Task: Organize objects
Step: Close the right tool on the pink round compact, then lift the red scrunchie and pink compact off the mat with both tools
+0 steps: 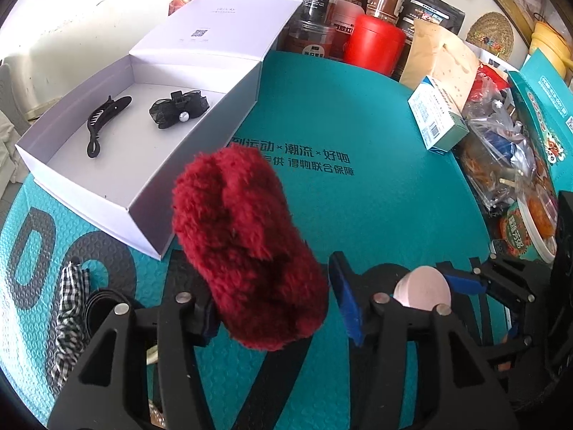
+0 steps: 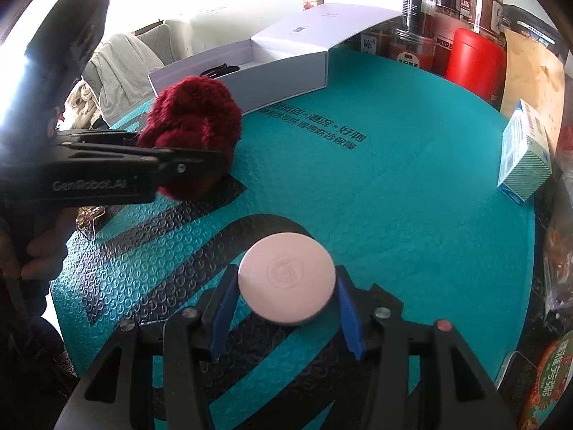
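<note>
My left gripper (image 1: 275,304) is shut on a fluffy dark-red scrunchie (image 1: 243,243) and holds it above the teal mat, just right of the open white box (image 1: 89,193). The box holds a black claw clip (image 1: 104,122) and a black bow clip (image 1: 179,109). My right gripper (image 2: 286,308) is shut on a round pink compact (image 2: 286,283) low over the mat. The right wrist view also shows the scrunchie (image 2: 193,122), the left gripper (image 2: 200,157) and the box (image 2: 279,75). The compact (image 1: 422,288) shows in the left wrist view too.
A checked fabric hair tie (image 1: 70,308) lies on the teal mat (image 1: 358,197) at the left. Jars, a red canister (image 1: 374,43), a paper bag, a small white-green carton (image 1: 437,118) and plastic bags crowd the far and right edges.
</note>
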The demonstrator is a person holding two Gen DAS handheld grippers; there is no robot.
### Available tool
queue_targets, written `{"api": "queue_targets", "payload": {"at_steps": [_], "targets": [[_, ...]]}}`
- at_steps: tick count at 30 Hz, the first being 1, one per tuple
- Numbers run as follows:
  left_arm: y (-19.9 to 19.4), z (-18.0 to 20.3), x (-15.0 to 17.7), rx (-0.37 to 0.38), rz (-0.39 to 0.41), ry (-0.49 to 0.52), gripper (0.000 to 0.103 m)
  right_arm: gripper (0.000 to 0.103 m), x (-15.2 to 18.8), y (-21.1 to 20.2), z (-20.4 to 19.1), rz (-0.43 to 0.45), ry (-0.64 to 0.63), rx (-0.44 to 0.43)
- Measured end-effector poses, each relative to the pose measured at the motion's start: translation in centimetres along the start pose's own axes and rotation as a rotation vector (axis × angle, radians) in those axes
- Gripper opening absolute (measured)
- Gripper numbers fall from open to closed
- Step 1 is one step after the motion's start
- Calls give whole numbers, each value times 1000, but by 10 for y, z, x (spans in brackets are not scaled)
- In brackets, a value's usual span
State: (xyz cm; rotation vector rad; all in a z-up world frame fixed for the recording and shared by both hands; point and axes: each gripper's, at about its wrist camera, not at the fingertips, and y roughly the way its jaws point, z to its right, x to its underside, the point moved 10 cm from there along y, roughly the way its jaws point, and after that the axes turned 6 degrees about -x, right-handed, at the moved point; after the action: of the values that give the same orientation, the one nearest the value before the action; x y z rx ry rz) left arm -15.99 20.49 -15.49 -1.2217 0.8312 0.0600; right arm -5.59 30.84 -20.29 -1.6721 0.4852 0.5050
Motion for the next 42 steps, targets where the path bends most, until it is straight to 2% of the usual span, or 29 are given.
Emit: {"api": "queue_targets", "payload": {"at_steps": [3,4,7,11,18,27,34,40,42], "targets": [[3,0,-3,-7,16,0,49,52,0,0,0,2,-2,3],[4,0,-5,-9,22,-1,41,52,0,0,0,2,-1,3],[3,1,-6,-21,12,18,31,51,1,-2,1,2,-5,13],[-6,6,-8,-5,11,27,27,51,3,-5,0,-2,-7,11],[-28,7,-4,-8,18,18,26,51,0,-20,-6,37,-13,16],[-76,10,13,-28,72,24,25,51,1,-49,-25,91,-49,18],[-109,9,26,-77,105,18,25,51,2,-62,-40,114,-83,6],[-117,-4,27,-126,97,0,25,51,-4,-65,-46,131,-104,2],[-116,-7,27,-121,89,-9,25,51,-6,-64,-48,134,-111,-3]]}}
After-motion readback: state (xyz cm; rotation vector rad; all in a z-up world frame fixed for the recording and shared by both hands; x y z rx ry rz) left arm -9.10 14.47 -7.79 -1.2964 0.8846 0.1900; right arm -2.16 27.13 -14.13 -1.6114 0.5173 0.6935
